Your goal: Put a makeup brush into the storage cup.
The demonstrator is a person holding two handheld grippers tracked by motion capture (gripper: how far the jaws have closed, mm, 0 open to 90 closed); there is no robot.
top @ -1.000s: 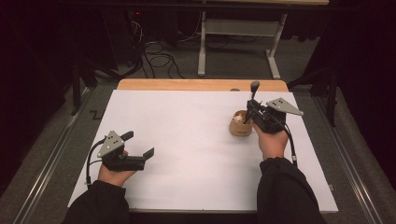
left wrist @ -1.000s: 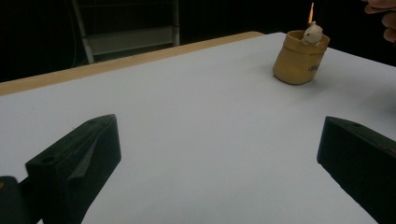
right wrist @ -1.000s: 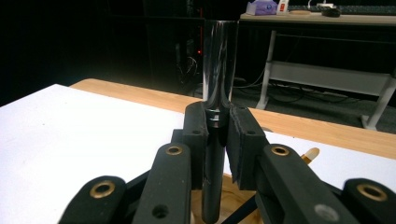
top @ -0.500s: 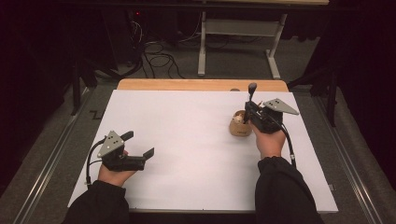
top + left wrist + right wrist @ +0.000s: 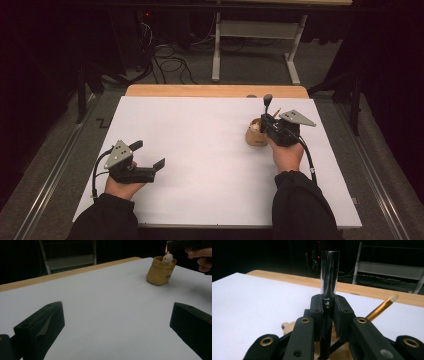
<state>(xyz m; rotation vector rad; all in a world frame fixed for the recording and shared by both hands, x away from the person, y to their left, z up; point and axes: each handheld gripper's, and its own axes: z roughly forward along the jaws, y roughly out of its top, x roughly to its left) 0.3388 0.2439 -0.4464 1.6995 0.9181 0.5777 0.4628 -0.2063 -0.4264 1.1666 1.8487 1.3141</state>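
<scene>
I see the black pen [image 5: 267, 103] standing upright, long axis vertical, cap end up, just above the tan cup [image 5: 255, 136] near the table's [image 5: 200, 150] right side. Little has changed since a second ago. My right gripper [image 5: 268, 121] pinches the pen's barrel tight — my left gripper [image 5: 148, 159] rests wide apart, holding nothing.

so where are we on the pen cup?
Done: a gold pen and a small pale figure sit in the tan cup. In hand: right gripper clamps a black pen upright over the cup. Left: lower and release. Left gripper is open, idle.
</scene>
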